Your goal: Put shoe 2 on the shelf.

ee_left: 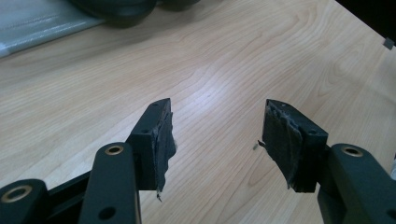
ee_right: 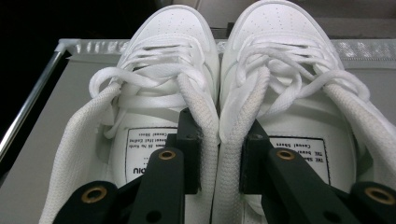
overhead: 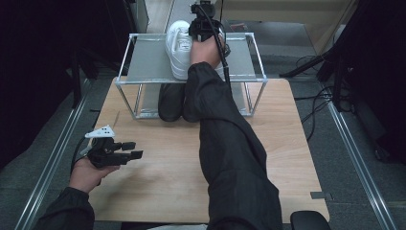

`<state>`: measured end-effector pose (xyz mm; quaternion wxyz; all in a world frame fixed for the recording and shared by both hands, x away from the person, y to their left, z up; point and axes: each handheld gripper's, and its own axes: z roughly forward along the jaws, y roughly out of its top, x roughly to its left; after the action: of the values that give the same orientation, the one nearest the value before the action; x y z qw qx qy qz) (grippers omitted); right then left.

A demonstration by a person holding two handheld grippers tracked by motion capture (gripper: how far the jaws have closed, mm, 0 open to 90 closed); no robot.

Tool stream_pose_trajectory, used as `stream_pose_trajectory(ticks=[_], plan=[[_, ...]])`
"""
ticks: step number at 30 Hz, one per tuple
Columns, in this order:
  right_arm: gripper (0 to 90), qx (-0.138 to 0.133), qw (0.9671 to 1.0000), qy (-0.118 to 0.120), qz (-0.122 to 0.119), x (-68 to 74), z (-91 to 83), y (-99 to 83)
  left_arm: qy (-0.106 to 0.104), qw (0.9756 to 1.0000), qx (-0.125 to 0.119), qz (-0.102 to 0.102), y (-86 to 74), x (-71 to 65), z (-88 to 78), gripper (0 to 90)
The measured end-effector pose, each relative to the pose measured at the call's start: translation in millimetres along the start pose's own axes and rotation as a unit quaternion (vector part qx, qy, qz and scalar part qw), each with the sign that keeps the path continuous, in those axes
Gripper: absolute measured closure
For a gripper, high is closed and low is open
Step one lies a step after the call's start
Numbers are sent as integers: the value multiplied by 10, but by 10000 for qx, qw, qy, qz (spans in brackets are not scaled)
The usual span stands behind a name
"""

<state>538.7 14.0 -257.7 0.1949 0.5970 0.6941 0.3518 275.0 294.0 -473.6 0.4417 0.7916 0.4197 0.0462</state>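
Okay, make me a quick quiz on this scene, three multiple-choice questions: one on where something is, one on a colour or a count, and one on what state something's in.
1. Where does the white pair of shoes stand?
A. on the top shelf of the metal rack
B. on the wooden table
C. on the floor

2. What colour are the shoes under the rack?
A. red
B. black
C. white

3. How is the left gripper?
A. shut on a shoe
B. shut on nothing
C. open

Answers:
1 A: they sit on the rack's grey top.
2 B: they are dark on the table below.
3 C: its jaws stand apart over bare wood, while the right gripper clamps the white shoes' inner collars.
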Motion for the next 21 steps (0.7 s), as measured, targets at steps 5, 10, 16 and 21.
stream_pose_trajectory(ticks=[5, 10, 16, 21], plan=[[753, 42, 9997, -232, 79, 128, 110, -32, -45, 10000, -23, -25, 16, 6, 19, 433], [736, 47, 9994, -317, 89, 187, 184, -104, -23, 10000, -14, -24, 25, 5, 32, 433], [690, 83, 9994, -311, 81, 197, 178, -114, -39, 10000, 44, 41, 25, -27, 51, 433], [614, 131, 9997, -206, -29, 199, 174, -124, -27, 10000, 71, 43, 24, -14, 46, 433]])
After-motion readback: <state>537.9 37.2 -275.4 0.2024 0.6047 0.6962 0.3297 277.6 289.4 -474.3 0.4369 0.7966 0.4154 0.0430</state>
